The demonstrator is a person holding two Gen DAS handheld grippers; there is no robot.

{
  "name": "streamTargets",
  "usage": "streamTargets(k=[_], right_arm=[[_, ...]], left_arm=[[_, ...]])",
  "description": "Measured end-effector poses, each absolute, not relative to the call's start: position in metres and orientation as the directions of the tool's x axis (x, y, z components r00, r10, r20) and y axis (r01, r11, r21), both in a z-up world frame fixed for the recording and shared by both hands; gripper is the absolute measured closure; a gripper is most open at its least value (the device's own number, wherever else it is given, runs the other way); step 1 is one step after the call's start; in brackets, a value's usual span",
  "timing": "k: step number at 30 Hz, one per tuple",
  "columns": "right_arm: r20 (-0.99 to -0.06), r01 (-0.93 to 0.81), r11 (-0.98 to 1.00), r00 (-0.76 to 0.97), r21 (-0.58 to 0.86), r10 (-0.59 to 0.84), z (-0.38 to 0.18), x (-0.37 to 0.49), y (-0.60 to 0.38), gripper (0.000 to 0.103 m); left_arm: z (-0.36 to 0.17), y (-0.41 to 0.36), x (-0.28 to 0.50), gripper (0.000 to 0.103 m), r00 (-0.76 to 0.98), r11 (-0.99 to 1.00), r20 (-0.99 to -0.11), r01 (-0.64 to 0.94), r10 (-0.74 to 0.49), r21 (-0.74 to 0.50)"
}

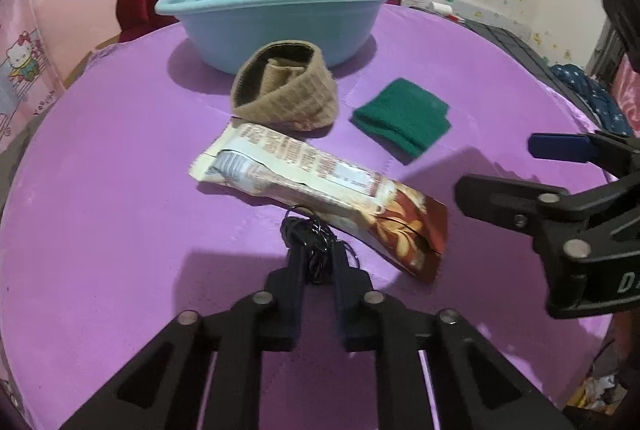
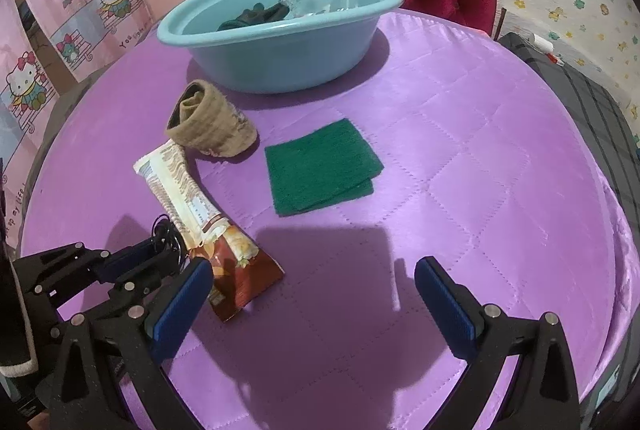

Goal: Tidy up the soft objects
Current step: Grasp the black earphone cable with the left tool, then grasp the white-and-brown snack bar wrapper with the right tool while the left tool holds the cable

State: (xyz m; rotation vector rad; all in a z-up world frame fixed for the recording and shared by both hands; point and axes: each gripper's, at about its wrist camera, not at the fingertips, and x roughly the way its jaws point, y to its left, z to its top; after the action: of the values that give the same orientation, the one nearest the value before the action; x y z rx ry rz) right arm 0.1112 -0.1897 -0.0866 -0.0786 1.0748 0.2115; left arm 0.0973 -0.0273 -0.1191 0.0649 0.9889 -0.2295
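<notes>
Left gripper (image 1: 316, 256) around tangled black hair-ties (image 1: 308, 234)

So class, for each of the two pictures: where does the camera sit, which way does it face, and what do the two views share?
Left wrist: on the left gripper, low over the purple table, facing the blue basin; its fingers grip black hair ties, and the right gripper shows alongside.
Right wrist: on the open right gripper, higher, facing the basin; the left gripper shows at lower left.
Shared: basin, tan sock, green cloth, snack wrapper.
</notes>
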Motion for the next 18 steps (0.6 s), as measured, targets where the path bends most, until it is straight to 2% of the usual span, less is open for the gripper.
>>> streamTargets(k=[5,18], right_arm=[[-0.879,-0.235,0.971,0.451,0.051,0.155,-0.083,0.112,-0.185,0.000],[-0.877,-0.418,0.903,0.393,0.098,0.277,-0.086,0.121,-0.146,0.000]], left_arm=[[-0.113,-0.022,0.092,0.095,0.532,0.977,-0.832,0.206,-0.160,-0.056],[-0.093,0.018,0.075,0.095,0.555,0.993,-0.825,0.103,-0.107,-0.060]])
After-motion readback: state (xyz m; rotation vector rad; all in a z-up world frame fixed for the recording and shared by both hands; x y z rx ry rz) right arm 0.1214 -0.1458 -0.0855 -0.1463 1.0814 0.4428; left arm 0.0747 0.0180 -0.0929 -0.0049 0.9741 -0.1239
